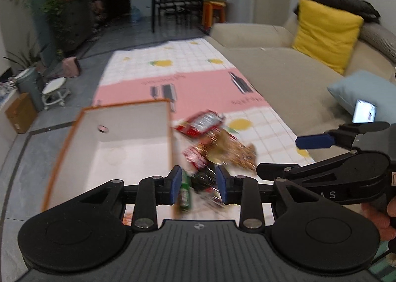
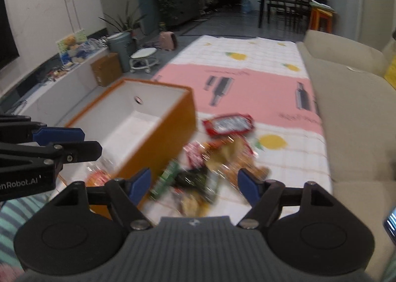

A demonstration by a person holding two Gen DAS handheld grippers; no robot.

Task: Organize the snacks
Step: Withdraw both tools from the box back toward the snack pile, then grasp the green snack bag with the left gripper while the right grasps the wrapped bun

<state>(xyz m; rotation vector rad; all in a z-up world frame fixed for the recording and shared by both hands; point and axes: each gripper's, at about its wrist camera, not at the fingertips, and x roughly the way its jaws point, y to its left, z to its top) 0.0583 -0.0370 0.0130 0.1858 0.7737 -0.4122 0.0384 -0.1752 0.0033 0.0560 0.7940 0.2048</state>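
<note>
A pile of snack packets lies on the patterned cloth: a red packet (image 1: 201, 122) (image 2: 229, 124), a gold crinkly packet (image 1: 230, 150) (image 2: 232, 155), a green packet (image 1: 186, 191) (image 2: 166, 178) and a dark packet (image 1: 204, 178) (image 2: 195, 180). An orange box with a white inside (image 1: 116, 148) (image 2: 133, 118) stands open just left of the pile and holds nothing I can see. My left gripper (image 1: 198, 184) is open above the green and dark packets. My right gripper (image 2: 195, 183) is open wide above the near packets. Both views are blurred.
A beige sofa (image 1: 284, 69) (image 2: 351, 98) with a yellow cushion (image 1: 326, 32) and a blue cushion (image 1: 363, 91) runs along the right of the table. A white stool (image 2: 143, 59), a cardboard box (image 2: 106, 71) and a low cabinet stand to the left. A dining table stands far back.
</note>
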